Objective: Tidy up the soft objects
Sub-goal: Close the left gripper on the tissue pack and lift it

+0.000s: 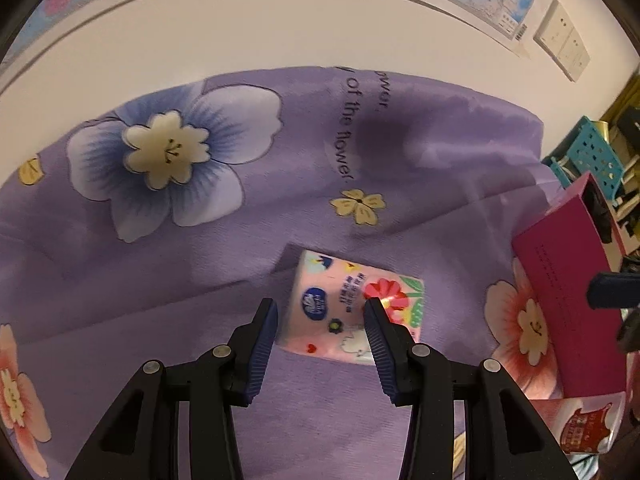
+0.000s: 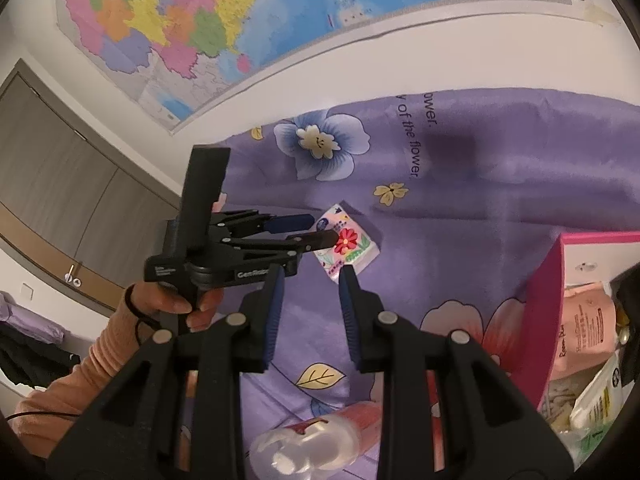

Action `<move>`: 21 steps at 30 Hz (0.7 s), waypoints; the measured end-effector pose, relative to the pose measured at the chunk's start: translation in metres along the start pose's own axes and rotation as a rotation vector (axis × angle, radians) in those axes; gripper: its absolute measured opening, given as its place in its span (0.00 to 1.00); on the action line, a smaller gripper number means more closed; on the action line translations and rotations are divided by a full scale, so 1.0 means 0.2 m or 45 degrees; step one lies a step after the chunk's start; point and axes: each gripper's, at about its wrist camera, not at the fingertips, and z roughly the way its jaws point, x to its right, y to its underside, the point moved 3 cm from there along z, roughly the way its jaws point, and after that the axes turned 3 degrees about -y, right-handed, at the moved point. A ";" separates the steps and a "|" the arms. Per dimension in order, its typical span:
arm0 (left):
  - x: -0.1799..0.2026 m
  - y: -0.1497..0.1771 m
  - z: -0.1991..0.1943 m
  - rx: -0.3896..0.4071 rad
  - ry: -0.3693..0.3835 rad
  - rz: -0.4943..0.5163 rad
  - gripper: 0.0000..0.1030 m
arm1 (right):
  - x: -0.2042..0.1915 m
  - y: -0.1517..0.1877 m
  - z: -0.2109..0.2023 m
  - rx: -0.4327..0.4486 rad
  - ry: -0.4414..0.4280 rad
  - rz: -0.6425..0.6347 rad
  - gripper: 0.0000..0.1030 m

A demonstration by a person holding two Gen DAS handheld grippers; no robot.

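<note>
From my left wrist camera, the left gripper (image 1: 322, 314) hangs spread over the pink tissue pack (image 1: 354, 310), pads apart and pinching nothing; the pack lies on the purple flowered sheet (image 1: 200, 260), with the magenta box (image 1: 568, 300) at three o'clock. Only the right wrist camera shows the hand (image 2: 180, 304) gripping that tool, the map (image 2: 240, 20) at twelve o'clock, and packets inside the box. My right gripper (image 2: 312, 284) stands parted, empty.
</note>
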 end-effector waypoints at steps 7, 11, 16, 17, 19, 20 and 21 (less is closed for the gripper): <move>0.08 0.06 0.00 -0.053 0.132 0.013 0.43 | 0.07 -0.02 0.05 -0.036 0.027 0.019 0.29; 0.14 0.10 0.00 -0.079 0.193 0.044 0.43 | 0.11 -0.02 0.08 -0.067 0.049 0.036 0.29; 0.14 0.10 -0.01 -0.063 0.159 0.030 0.43 | 0.16 -0.01 0.11 -0.118 0.072 0.062 0.31; 0.13 0.09 -0.01 -0.060 0.157 0.014 0.43 | 0.17 -0.01 0.12 -0.131 0.071 0.079 0.34; 0.12 0.09 0.00 -0.066 0.174 -0.008 0.43 | 0.18 -0.01 0.14 -0.156 0.068 0.097 0.36; 0.12 0.08 0.01 -0.071 0.185 -0.010 0.43 | 0.20 0.00 0.17 -0.198 0.068 0.109 0.36; 0.13 0.09 0.01 -0.071 0.185 -0.005 0.42 | 0.20 0.00 0.19 -0.219 0.071 0.118 0.36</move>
